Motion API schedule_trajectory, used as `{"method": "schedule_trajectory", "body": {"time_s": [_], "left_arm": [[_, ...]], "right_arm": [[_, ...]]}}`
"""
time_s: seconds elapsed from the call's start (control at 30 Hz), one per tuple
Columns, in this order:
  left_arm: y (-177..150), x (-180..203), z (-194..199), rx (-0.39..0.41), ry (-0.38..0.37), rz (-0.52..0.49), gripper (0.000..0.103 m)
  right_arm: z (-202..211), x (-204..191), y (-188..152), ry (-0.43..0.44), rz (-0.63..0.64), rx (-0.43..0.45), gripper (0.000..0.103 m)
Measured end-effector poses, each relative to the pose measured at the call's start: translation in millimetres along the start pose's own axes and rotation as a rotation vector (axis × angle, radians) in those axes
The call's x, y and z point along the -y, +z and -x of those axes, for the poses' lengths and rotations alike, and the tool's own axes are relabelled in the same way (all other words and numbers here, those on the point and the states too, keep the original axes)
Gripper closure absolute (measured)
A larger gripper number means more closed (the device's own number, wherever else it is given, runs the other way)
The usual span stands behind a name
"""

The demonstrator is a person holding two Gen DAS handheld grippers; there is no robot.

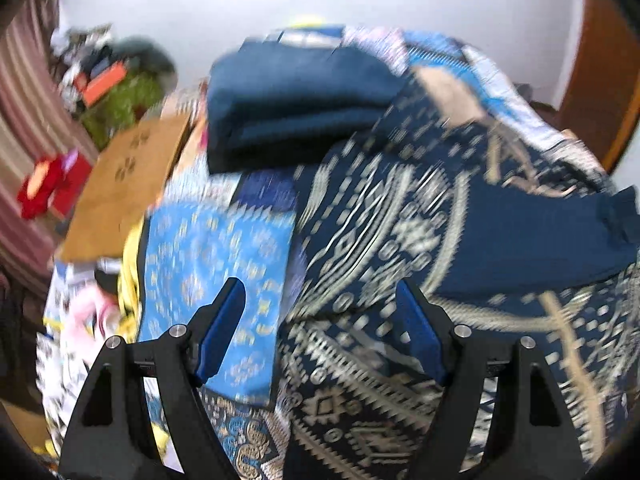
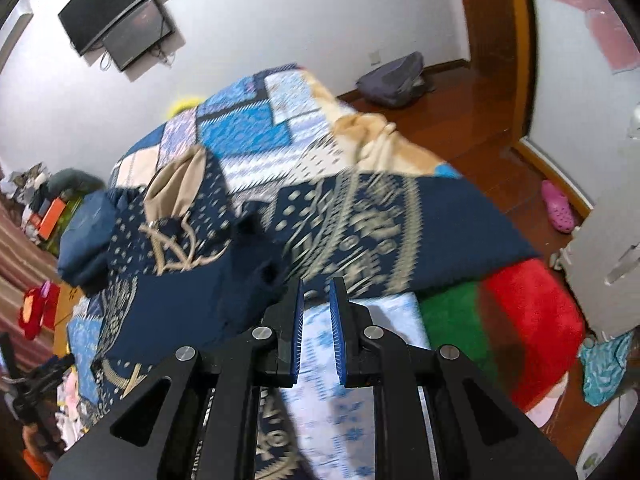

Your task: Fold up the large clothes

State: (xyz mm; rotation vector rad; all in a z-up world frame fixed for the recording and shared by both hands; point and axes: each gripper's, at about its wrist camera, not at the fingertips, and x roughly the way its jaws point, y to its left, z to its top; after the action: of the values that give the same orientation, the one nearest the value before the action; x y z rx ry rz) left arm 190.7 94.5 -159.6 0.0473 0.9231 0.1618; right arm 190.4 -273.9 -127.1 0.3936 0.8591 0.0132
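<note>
On the far left of the bed (image 2: 280,92) lies a folded blue garment (image 1: 296,96). Just right of it sprawls the navy patterned cloth (image 1: 400,240). The left gripper (image 1: 320,320) hovers above it, jaws wide and empty. The right gripper (image 2: 316,312) has its jaws nearly closed, gripping nothing visible.

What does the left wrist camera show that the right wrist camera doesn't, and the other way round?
Only the left wrist view shows the left gripper, jaws wide apart with nothing between them, and a tan board. Only the right wrist view shows the right gripper, a wall screen, a pink shoe and a red and green cushion. Both share the navy patterned garment and a folded blue cloth.
</note>
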Motion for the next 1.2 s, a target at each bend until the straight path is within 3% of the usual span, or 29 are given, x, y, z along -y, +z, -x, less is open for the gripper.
{"method": "schedule_trajectory", "body": {"time_s": [0.1, 0.17, 0.23, 0.3, 0.43, 0.63, 0.77, 1.07, 1.2], "left_arm": [[18, 16, 17, 0.064, -0.033, -0.020, 0.018], [32, 30, 25, 0.108, -0.070, -0.023, 0.016], [41, 39, 26, 0.122, -0.099, -0.024, 0.015], [49, 51, 23, 0.124, -0.121, -0.028, 0.015], [54, 73, 13, 0.102, -0.151, -0.044, 0.015], [45, 91, -13, 0.031, -0.185, -0.053, 0.015], [37, 95, -25, -0.009, -0.187, -0.049, 0.015], [29, 83, -29, -0.022, -0.164, -0.028, 0.015], [25, 71, -29, -0.024, -0.150, -0.008, 0.015]], "right_arm": [[11, 16, 10, -0.027, -0.031, 0.043, 0.090], [16, 29, 16, -0.039, -0.066, 0.051, 0.081], [16, 46, 19, -0.038, -0.118, 0.041, 0.055], [15, 61, 18, -0.048, -0.170, 0.042, 0.052], [1, 93, 15, -0.047, -0.266, 0.002, 0.052], [-36, 132, 3, 0.057, -0.439, -0.110, 0.052], [-51, 142, 5, 0.078, -0.494, -0.096, 0.052], [-84, 156, 41, -0.034, -0.510, -0.052, 0.052], [-75, 143, 52, -0.099, -0.463, 0.000, 0.079]]}}
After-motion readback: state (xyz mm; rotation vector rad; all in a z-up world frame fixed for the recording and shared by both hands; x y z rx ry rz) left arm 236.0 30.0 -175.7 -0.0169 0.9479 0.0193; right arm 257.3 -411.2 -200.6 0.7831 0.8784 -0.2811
